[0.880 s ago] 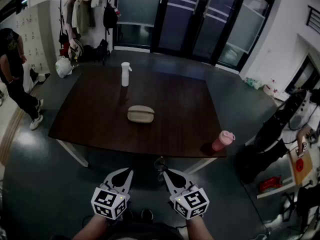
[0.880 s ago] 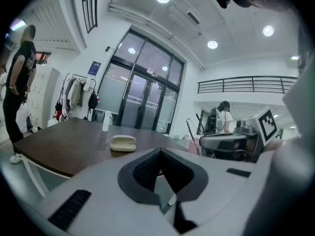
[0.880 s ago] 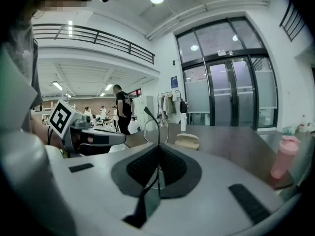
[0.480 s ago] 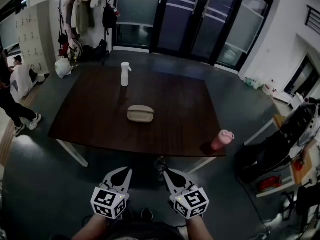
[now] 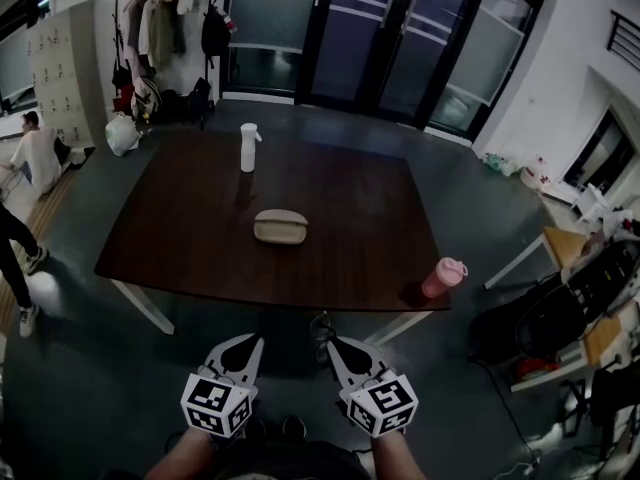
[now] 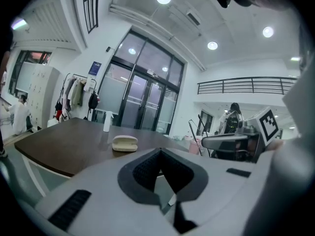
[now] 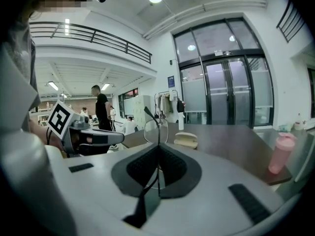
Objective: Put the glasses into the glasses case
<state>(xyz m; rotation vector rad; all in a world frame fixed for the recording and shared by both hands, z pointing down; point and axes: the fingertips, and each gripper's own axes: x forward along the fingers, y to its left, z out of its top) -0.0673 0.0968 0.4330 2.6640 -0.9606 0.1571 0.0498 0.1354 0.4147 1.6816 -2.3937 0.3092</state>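
right gripper (image 7: 158,147): fingers clamped on thin-rimmed glasses (image 7: 158,127) | left gripper (image 6: 160,151): fingers together, nothing between | rounded beige glasses case (image 5: 280,226): on dark wooden table (image 5: 350,258), well inside all edges

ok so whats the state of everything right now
right gripper: jaws shut on the glasses
glasses: held off the table, not yet in the case
left gripper: jaws shut, empty
glasses case: closed, flat on the table
spray bottle: upright
pink bottle: upright at the table corner
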